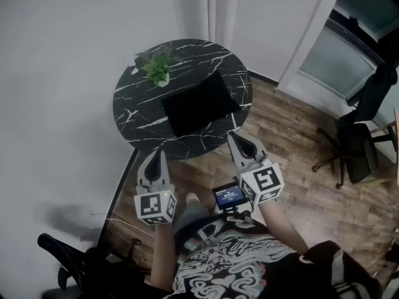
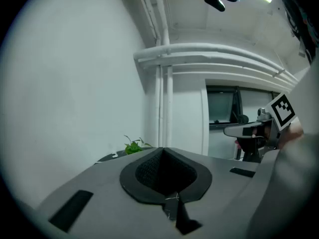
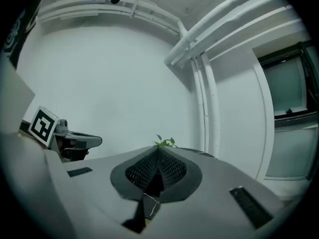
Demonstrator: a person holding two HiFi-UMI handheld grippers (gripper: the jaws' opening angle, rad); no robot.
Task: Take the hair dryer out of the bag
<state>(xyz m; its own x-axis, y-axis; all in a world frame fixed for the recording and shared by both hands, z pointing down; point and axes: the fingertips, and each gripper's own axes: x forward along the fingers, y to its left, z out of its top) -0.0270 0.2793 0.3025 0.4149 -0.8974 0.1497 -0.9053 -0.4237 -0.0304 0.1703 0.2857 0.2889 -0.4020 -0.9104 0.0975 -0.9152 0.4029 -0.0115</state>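
Observation:
A flat black bag [image 1: 199,103] lies closed on the round black marble table [image 1: 134,114]; no hair dryer shows. My left gripper [image 1: 157,151] hovers at the table's near edge, left of the bag, its jaws shut on nothing. My right gripper [image 1: 234,134] hangs at the near right rim, close to the bag's near corner, also shut and empty. In the left gripper view the closed jaws [image 2: 162,151] point level over the table, with the right gripper [image 2: 241,131] off to the side. The right gripper view shows its jaws [image 3: 158,149] pressed together and the left gripper [image 3: 92,141] beside them.
A small green plant [image 1: 156,67] in a white pot stands at the table's far left. White walls and pipes rise behind the table. A black office chair [image 1: 361,136] stands on the wooden floor at right, another chair [image 1: 68,260] at lower left.

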